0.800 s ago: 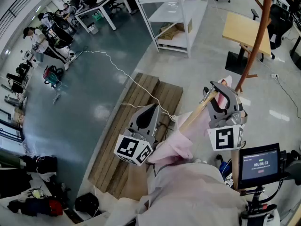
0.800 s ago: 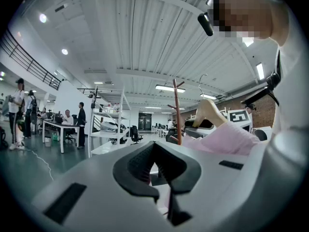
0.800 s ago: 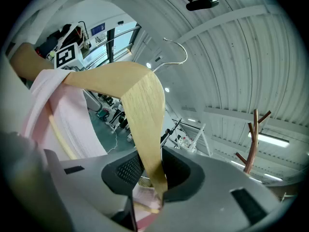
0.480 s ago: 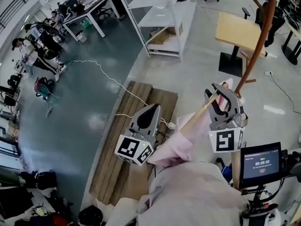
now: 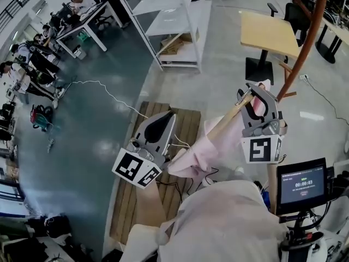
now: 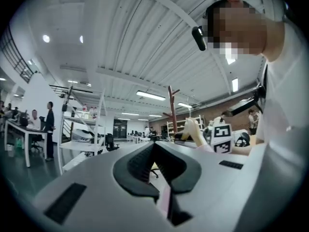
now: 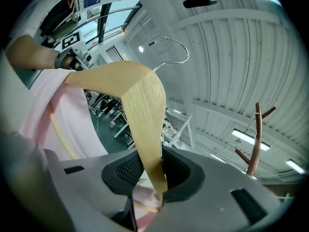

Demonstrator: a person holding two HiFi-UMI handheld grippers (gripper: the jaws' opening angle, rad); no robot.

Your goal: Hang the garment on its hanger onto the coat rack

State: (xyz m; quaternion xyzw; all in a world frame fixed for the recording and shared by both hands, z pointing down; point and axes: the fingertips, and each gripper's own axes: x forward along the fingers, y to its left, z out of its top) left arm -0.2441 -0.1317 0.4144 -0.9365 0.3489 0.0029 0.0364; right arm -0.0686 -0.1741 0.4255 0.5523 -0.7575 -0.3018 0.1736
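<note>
My right gripper (image 5: 252,101) (image 7: 153,154) is shut on one arm of the wooden hanger (image 5: 229,120) (image 7: 140,105), and its metal hook (image 7: 175,46) points up. The pink garment (image 5: 196,153) (image 7: 58,115) hangs from the hanger and stretches in a wedge towards my left gripper (image 5: 162,120) (image 6: 155,148). The left jaws are closed, with a sliver of pink cloth in the slit between them. The brown coat rack (image 5: 306,40) (image 7: 255,141) (image 6: 171,109) stands to the right, just beyond the right gripper.
Under the grippers a wooden pallet (image 5: 188,121) lies on the floor, crossed by a white cable (image 5: 109,94). White shelving (image 5: 174,21) and a wooden table (image 5: 270,33) stand further off. A timer screen on a stand (image 5: 301,185) sits at the lower right. People sit at desks far left.
My left gripper has moved left and slightly up, drawing the garment's lower corner with it. The right gripper keeps the hanger in much the same place. The head view has shifted.
</note>
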